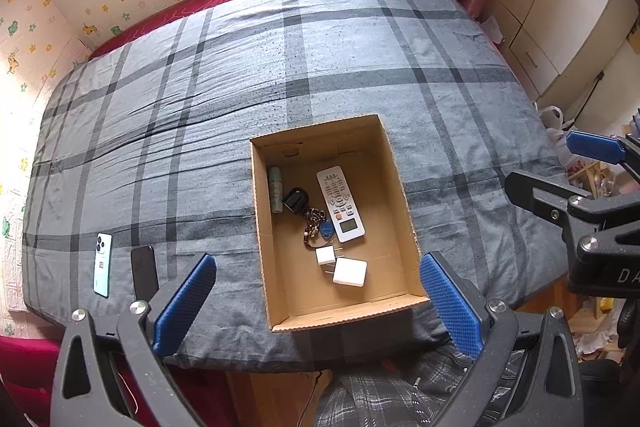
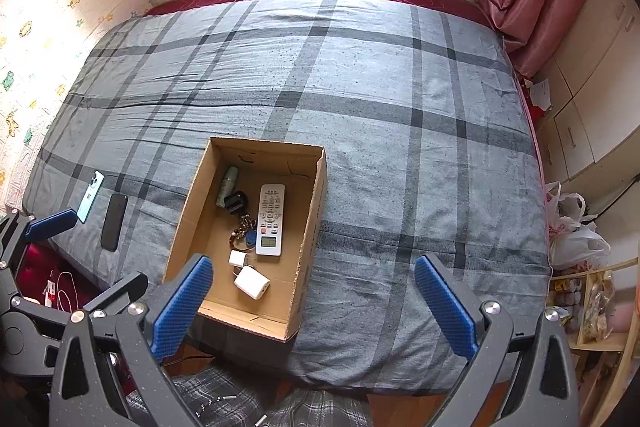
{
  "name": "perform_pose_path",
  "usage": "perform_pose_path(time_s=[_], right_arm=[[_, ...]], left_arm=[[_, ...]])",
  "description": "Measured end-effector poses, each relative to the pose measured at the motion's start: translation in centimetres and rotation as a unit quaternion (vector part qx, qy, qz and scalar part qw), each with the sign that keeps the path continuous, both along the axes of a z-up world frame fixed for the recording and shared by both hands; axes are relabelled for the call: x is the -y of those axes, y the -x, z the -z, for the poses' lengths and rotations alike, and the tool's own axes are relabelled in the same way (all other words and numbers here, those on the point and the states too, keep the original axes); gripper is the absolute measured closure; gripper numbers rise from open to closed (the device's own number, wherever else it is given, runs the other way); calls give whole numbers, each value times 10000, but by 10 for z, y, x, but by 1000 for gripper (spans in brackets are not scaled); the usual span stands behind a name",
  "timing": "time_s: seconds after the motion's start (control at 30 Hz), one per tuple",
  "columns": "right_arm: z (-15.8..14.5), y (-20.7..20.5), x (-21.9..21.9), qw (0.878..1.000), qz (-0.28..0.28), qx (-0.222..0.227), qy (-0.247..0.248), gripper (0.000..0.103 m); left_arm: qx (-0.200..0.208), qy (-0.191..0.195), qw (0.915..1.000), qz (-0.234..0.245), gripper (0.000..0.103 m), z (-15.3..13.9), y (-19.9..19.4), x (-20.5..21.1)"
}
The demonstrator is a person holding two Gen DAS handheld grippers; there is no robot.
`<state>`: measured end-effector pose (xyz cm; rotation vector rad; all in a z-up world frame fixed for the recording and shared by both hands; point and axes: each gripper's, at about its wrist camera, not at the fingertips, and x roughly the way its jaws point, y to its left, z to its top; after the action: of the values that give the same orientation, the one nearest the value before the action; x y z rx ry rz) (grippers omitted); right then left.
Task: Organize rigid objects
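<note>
2 grippers hang empty above the bed's near edge, jaws spread wide: left gripper [image 1: 316,303], right gripper [image 2: 314,301]. At centre frame, the cardboard box [image 1: 394,183] on the plaid bedspread [image 1: 224,75] holds a white remote [image 1: 341,203], keys [image 1: 316,225], 2 white chargers [image 1: 350,271], a black plug [image 1: 295,199] and a pale tube [image 1: 275,189]. At lower left, a teal phone [image 1: 103,264] and a black phone [image 1: 144,271] lie side by side on the spread.

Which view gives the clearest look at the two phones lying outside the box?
The right wrist view: both the teal phone and the black phone lie unobstructed left of the box. In the left wrist view, the hand-held gripper's finger hides the black phone's near end.
</note>
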<state>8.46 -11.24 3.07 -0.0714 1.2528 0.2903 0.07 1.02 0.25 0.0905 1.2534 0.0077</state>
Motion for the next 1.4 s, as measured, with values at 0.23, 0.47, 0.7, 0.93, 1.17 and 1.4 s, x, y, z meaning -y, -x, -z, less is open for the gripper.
perform_pose_path(time_s=[0.23,0.47,0.7,0.93,1.17,1.4], right_arm=[[1,-4,-1,10000,7,1,-10,0],[3,-6,0,10000,17,-28,-13,0],[5,-9,-4,10000,42,-29,-16,0],[8,-13,-4,9999,105,-83,-44,0],[9,-14,-6,9999,108,-75,6,0],[8,-15,-7,9999,78,-79,12,0]], left_arm=[[-21,-20,10000,38,0,1,-2,0],[-74,7,10000,51,0,4,-4,-1],[-59,-30,9999,123,0,5,-8,-1],[-104,36,9998,155,0,9,-11,-3],[-80,70,9996,265,0,8,-14,0],[-103,54,9995,287,0,10,-16,0]])
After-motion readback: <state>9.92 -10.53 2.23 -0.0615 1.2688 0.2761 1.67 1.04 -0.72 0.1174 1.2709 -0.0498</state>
